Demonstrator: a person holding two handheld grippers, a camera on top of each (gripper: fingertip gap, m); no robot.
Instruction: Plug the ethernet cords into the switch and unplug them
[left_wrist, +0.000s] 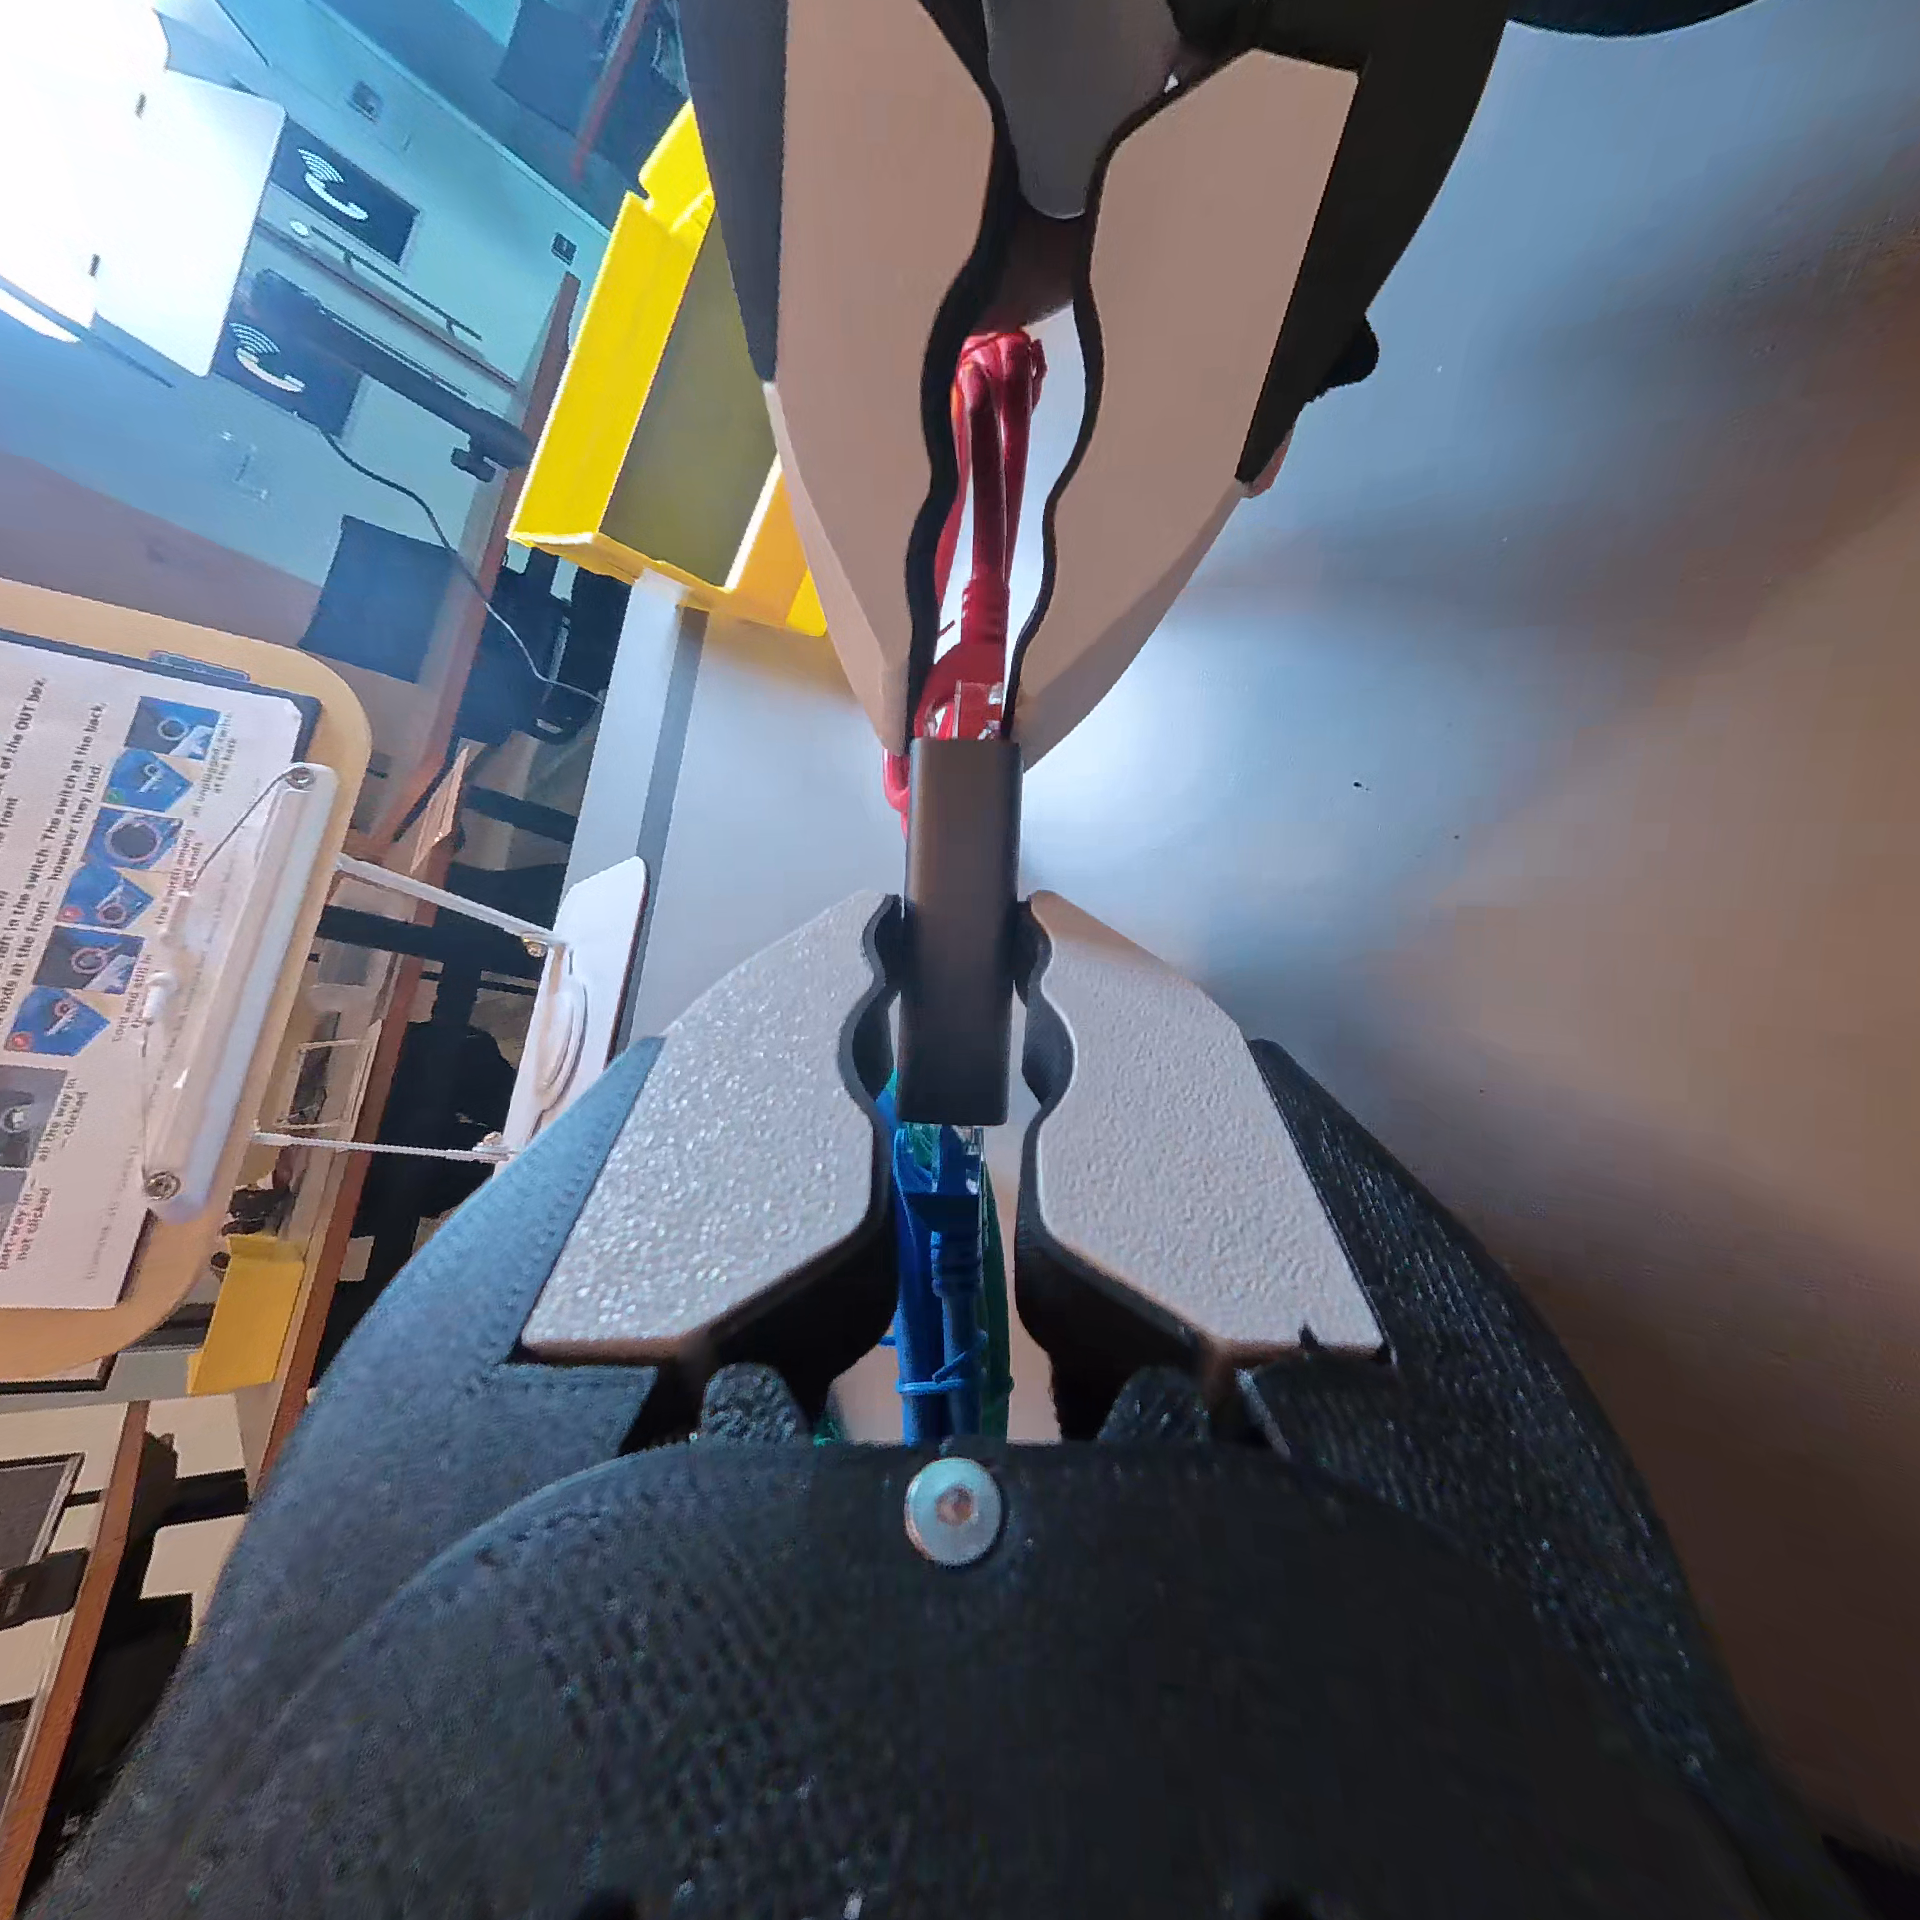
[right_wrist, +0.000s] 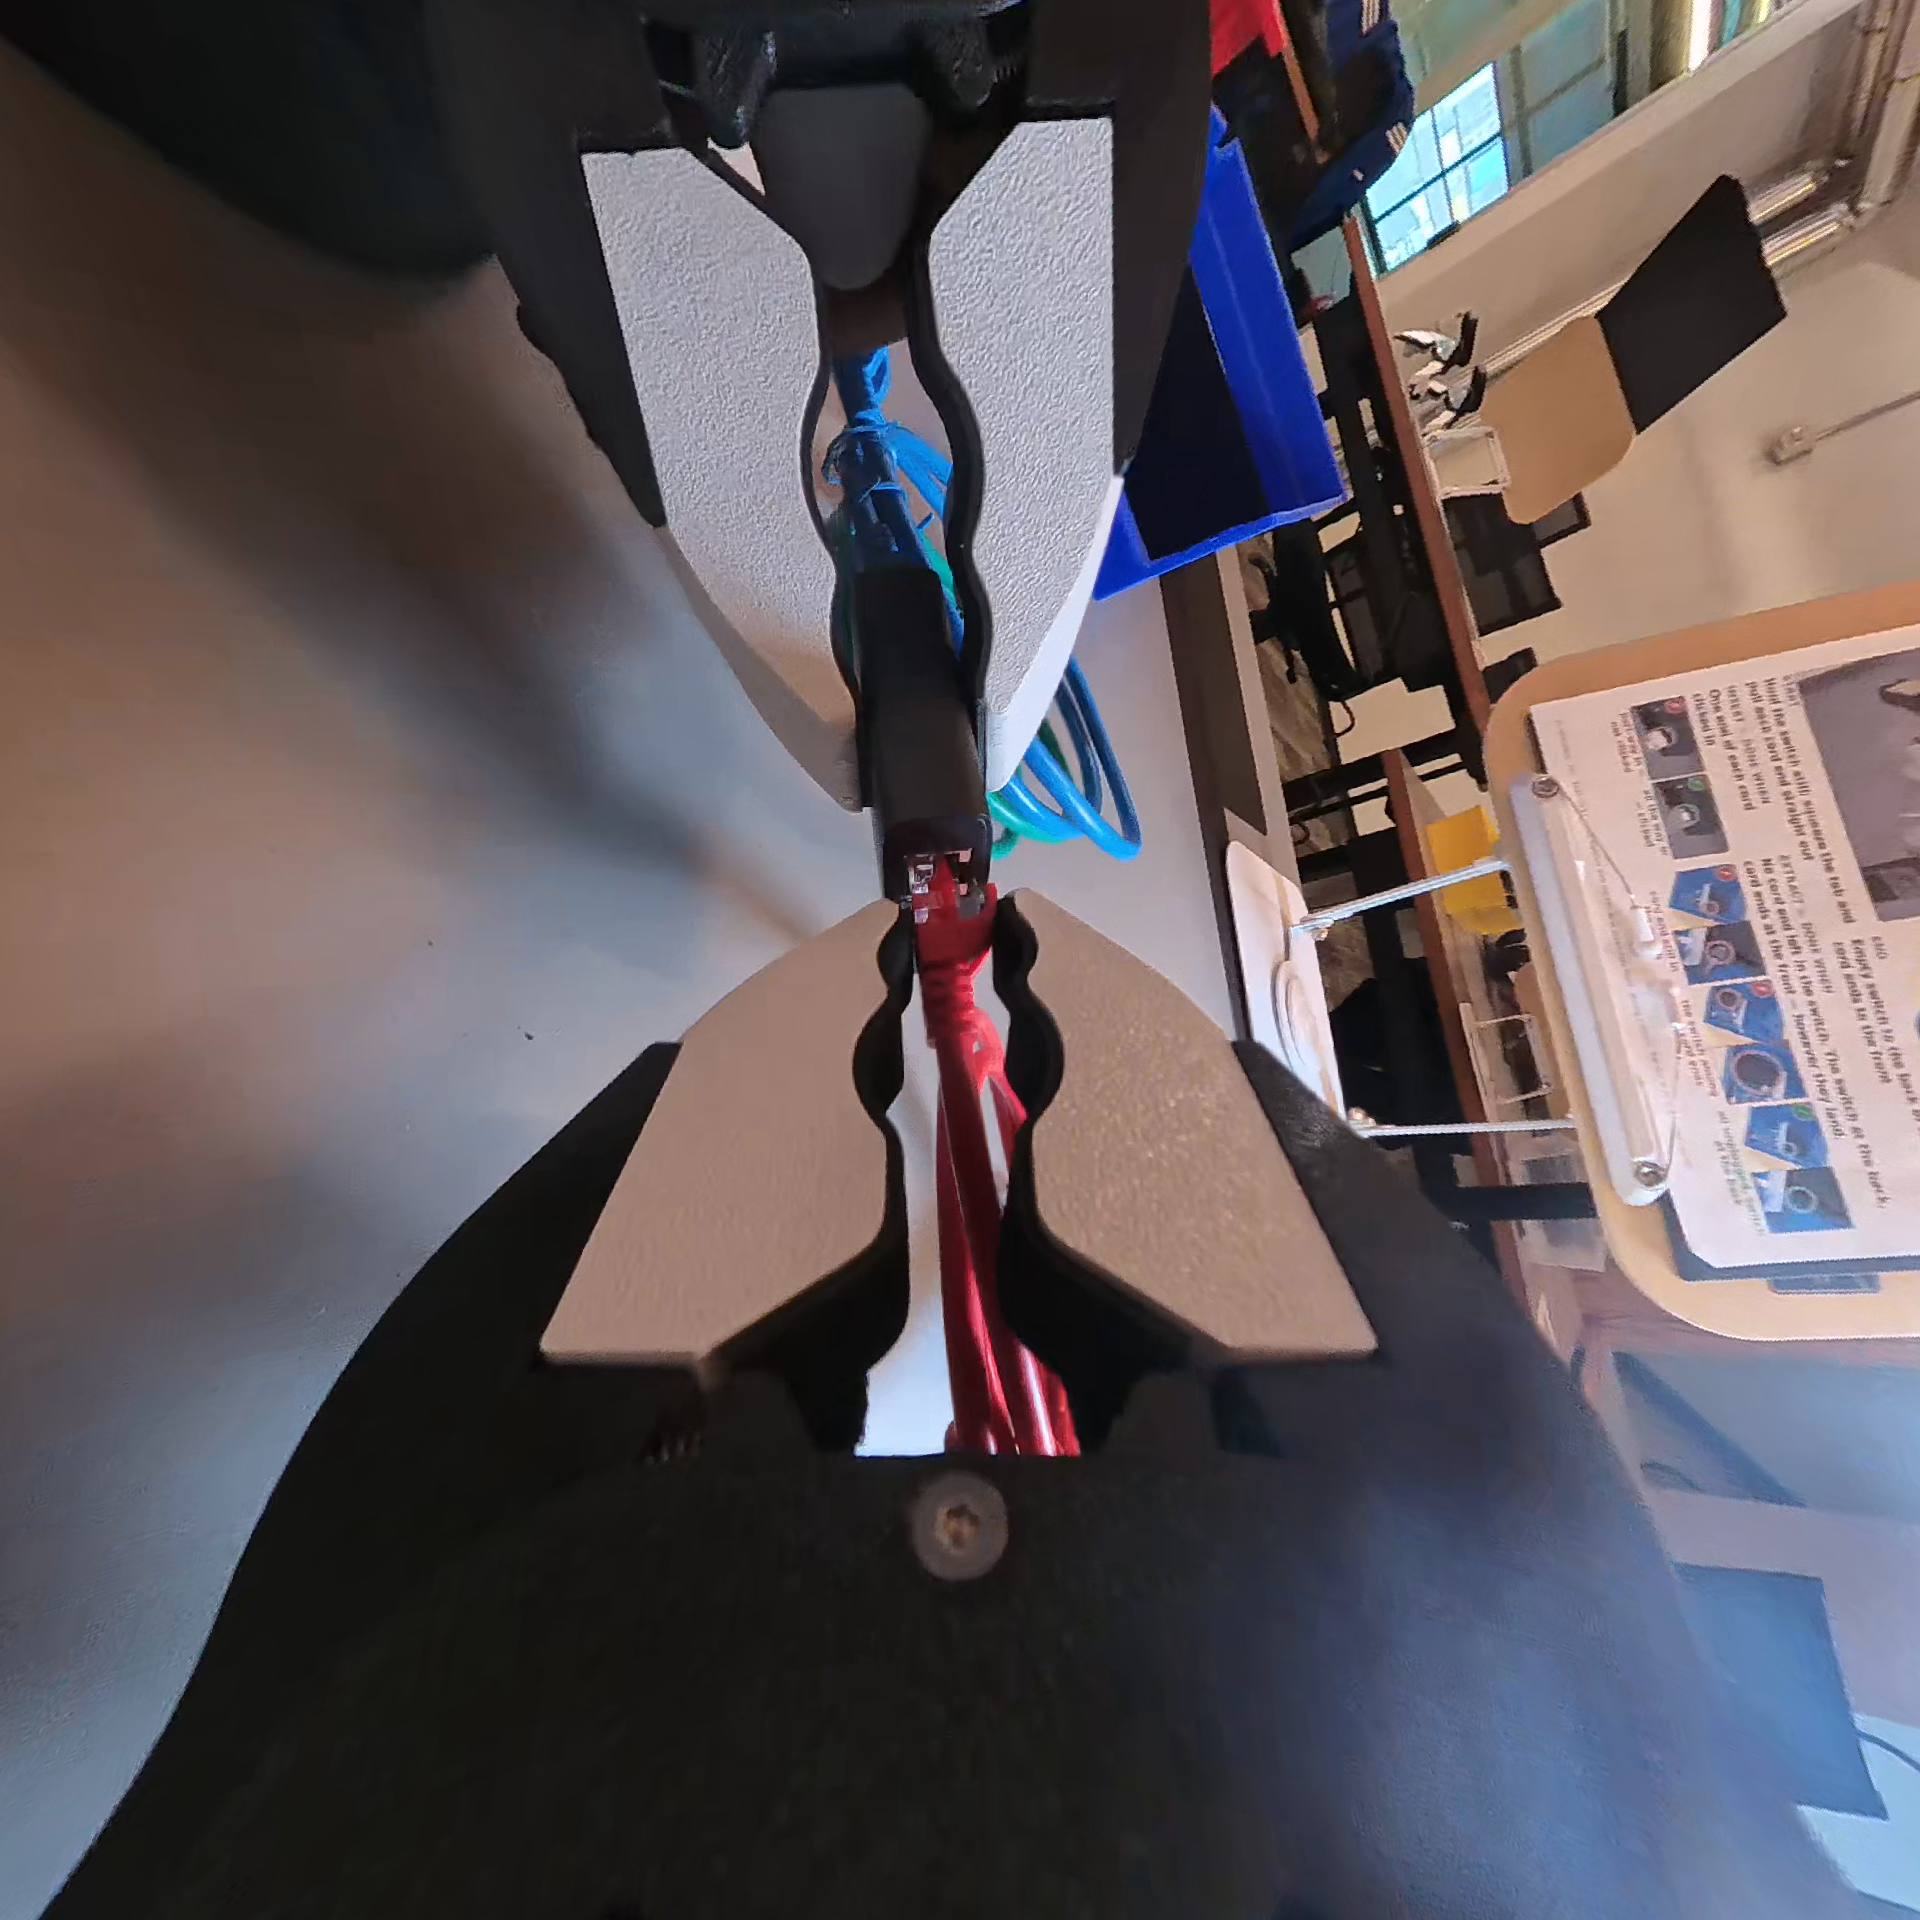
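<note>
My left gripper (left_wrist: 956, 925) is shut on a small black switch (left_wrist: 956, 935) and holds it above the white table (left_wrist: 1455, 831). Blue and green cords (left_wrist: 935, 1247) lie bundled below it between my fingers. My right gripper (left_wrist: 956, 717) faces it from the far side. In the right wrist view my right gripper (right_wrist: 951, 914) is shut on the red ethernet cord (right_wrist: 951, 997) just behind its plug. The clear plug tip (right_wrist: 935, 873) sits at the mouth of the switch (right_wrist: 920, 707), which the left gripper (right_wrist: 914, 790) holds. I cannot tell how deep the plug sits.
A yellow bin (left_wrist: 644, 416) stands at one table edge and a blue bin (right_wrist: 1236, 416) at another. Blue and green cord loops (right_wrist: 1081, 769) lie on the table. An instruction sheet on a stand (right_wrist: 1766, 935) is beyond the edge, near a white round object (left_wrist: 592, 966). Left and right tips are no more than a few centimetres apart.
</note>
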